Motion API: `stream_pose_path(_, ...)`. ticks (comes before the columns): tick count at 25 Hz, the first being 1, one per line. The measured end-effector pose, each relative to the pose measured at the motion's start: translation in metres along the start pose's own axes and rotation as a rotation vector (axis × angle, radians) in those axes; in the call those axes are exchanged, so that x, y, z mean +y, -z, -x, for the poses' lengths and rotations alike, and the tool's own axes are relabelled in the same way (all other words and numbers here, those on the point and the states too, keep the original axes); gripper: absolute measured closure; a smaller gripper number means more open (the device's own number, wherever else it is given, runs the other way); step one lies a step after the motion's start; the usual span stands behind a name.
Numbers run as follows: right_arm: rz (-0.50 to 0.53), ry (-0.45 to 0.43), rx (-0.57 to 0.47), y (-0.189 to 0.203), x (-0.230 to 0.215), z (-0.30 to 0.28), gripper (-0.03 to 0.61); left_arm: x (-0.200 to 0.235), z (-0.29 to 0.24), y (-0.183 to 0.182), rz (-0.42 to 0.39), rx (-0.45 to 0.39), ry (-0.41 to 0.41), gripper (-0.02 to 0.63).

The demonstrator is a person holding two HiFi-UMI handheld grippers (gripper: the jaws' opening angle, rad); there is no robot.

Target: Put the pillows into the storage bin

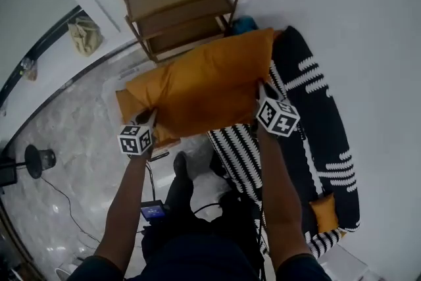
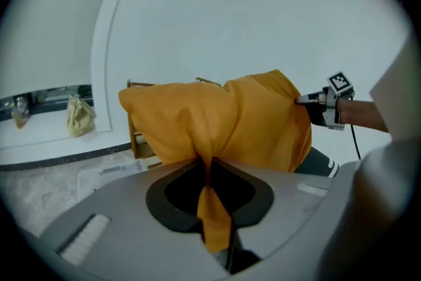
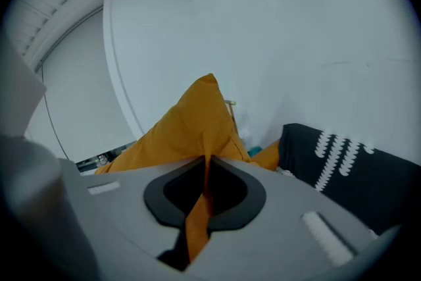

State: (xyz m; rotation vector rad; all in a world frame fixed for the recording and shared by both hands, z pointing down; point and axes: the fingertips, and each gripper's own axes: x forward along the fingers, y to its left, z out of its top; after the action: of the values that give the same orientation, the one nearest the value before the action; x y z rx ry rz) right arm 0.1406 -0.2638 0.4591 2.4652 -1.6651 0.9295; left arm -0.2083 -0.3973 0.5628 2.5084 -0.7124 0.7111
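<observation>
– The person's arms (image 1: 279,187) stretch forward, side by side?
– Yes. The left gripper (image 2: 209,162) and right gripper (image 3: 205,164) each pinch the orange pillow (image 1: 204,85) (fabric bunched between closed jaws).
– And the pillow?
– Plump and creased, held aloft before the far wooden shelf (image 1: 181,3), left of the sofa (image 1: 322,122).

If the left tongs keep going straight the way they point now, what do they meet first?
The left tongs are shut on the orange pillow, which fills that line. Past it, likely the wooden shelf; depth is unclear.
</observation>
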Motion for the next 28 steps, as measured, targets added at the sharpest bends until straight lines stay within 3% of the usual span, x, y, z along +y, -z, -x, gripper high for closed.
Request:
stream_pose_path(5, 0.137, -0.107, 0.070, 0.001, 0.099, -0.072, 0.563, 0.064, 0.034, 0.047, 0.132, 0.021, -0.074, 0.581)
stream_pose_path(11, 0.301, -0.224, 0.167, 0.027, 0.217, -0.148, 0.563, 0.111, 0.065, 0.119, 0.275, 0.085, -0.115, 0.586)
stream_pose_path(16, 0.495, -0.329, 0.245, 0.060, 0.320, -0.200, 0.563, 0.142, 0.084, 0.171, 0.482, 0.086, -0.155, 0.591)
stream_pose_path(22, 0.674, -0.453, 0.345, 0.115, 0.418, -0.246, 0.563, 0.151, 0.094, 0.223, 0.684, 0.084, -0.213, 0.592)
stream_pose_path(28, 0.807, -0.507, 0.446, 0.166, 0.475, -0.275, 0.562, 0.140, 0.086, 0.262, 0.831, 0.098, -0.221, 0.597)
